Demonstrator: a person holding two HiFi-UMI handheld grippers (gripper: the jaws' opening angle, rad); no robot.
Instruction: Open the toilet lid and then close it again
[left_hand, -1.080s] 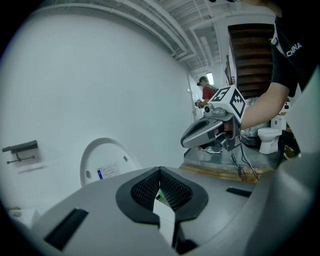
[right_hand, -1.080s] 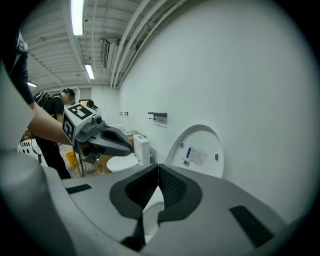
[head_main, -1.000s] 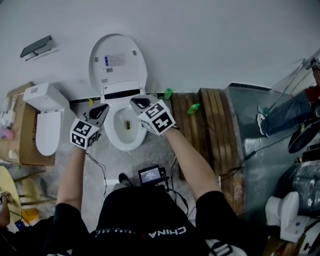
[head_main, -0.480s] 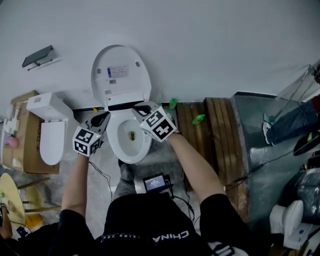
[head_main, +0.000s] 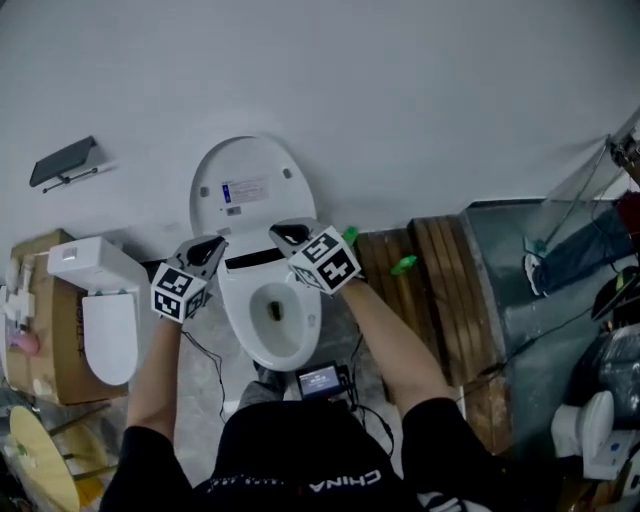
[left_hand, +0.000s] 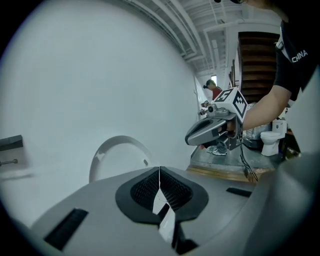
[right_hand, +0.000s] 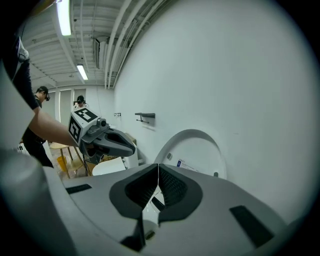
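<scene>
The toilet lid (head_main: 268, 160), its label (head_main: 244, 190) illegible, is stood upright; the left gripper (head_main: 214, 244) and right gripper (head_main: 281, 231) are closed together, empty.

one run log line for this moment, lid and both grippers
lid: white oval toilet lid up, against wall | left gripper: shut, empty, left of white toilet bowl | right gripper: shut, empty, at bowl's right | lid contact: none seen

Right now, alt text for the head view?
A white toilet's lid stands open against the wall. The shut, empty left gripper and right gripper hover near its hinge, over the bowl.
</scene>
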